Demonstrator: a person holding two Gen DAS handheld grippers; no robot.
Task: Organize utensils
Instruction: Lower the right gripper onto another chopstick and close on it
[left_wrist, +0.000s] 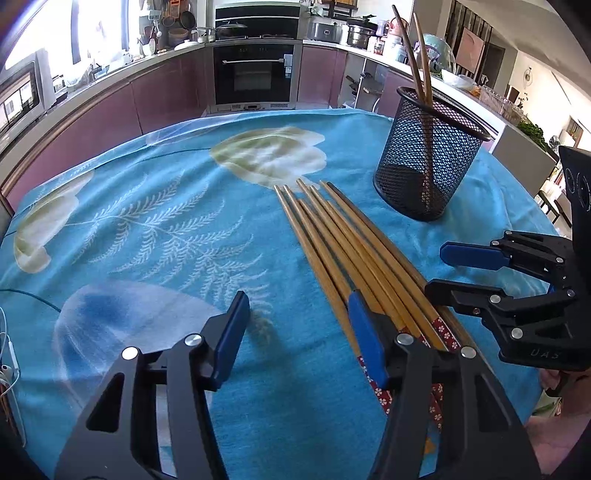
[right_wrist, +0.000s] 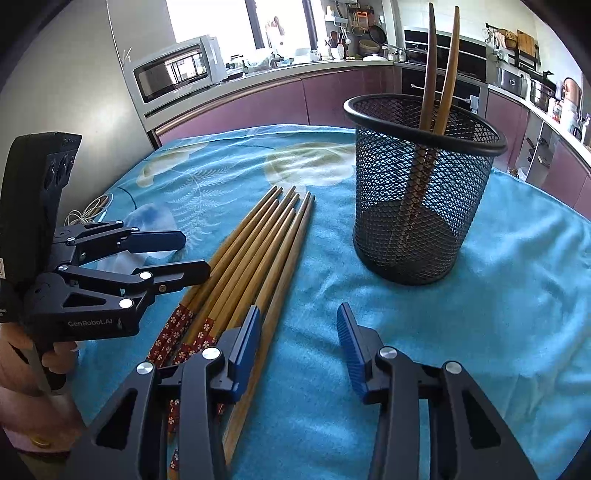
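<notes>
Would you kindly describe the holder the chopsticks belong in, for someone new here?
On the blue floral tablecloth, look beyond the tips of the loose chopsticks lying flat. There stands a black wire-mesh cup: the only upright container, with two chopsticks already sticking out.

1. The right gripper hovers low over the worktop's blue floral cloth, jaws apart and empty.
2. A bundle of wooden chopsticks lies flat just beside its left finger.
3. A black mesh holder stands upright, two chopsticks leaning inside.
4. The left gripper hangs at the bundle's far side, jaws parted.
</notes>
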